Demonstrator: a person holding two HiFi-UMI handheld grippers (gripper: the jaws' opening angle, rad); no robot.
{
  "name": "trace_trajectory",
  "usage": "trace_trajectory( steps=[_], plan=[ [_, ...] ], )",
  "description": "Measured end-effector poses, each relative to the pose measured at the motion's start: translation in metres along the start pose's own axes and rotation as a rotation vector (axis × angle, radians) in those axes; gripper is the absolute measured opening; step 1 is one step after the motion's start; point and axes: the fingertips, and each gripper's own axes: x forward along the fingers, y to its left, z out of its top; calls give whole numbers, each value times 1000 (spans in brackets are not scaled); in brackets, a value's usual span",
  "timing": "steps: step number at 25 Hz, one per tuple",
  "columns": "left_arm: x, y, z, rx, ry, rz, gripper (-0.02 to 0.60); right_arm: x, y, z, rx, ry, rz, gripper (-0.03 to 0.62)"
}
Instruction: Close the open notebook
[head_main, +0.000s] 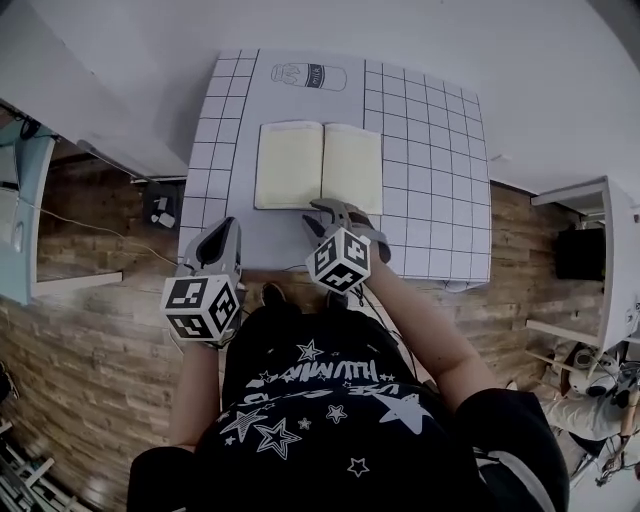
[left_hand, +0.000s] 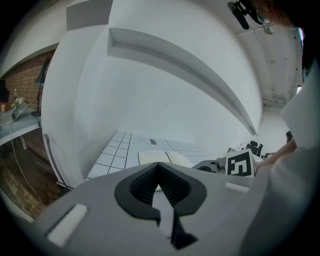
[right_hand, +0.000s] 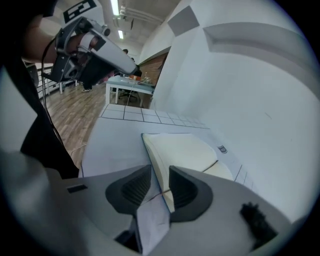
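The notebook (head_main: 318, 166) lies open and flat on the white table (head_main: 430, 180), cream pages up. My right gripper (head_main: 335, 212) is at the book's near edge, by the spine. In the right gripper view my right gripper (right_hand: 160, 168) stands open with the near edge of the notebook (right_hand: 185, 150) between the jaws, and the pads are not squeezing it. My left gripper (head_main: 224, 235) hovers at the table's near left edge, apart from the book. Seen from its own camera, the left gripper (left_hand: 159, 166) is shut and empty, with the notebook (left_hand: 155, 157) beyond it.
The table bears a printed grid and a can outline (head_main: 308, 76) at the far side. A white wall rises just behind it. Wooden floor (head_main: 90, 330) surrounds the table, with a black box (head_main: 160, 205) on the left and other white desks (head_main: 600, 220) at both sides.
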Motion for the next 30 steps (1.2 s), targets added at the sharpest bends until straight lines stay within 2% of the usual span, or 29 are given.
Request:
trace_trajectory(
  steps=[4, 9, 13, 17, 20, 23, 30],
  plan=[
    [-3, 18, -1, -14, 1, 6, 9, 23, 6, 4, -114, 85, 3, 115],
    [-2, 34, -1, -20, 5, -6, 9, 37, 11, -2, -334, 180, -25, 115],
    [3, 41, 0, -16, 14, -25, 9, 40, 12, -1, -406, 209, -47, 115],
    [8, 41, 1, -9, 22, -47, 9, 41, 11, -1, -391, 229, -65, 114],
    [11, 40, 2, 2, 27, -62, 9, 41, 12, -1, -352, 223, -73, 76],
    [12, 38, 0, 9, 36, -69, 9, 40, 11, 0, -315, 213, -83, 68],
    [12, 35, 1, 22, 38, -74, 9, 26, -6, 13, -204, 133, -180, 45]
  ],
)
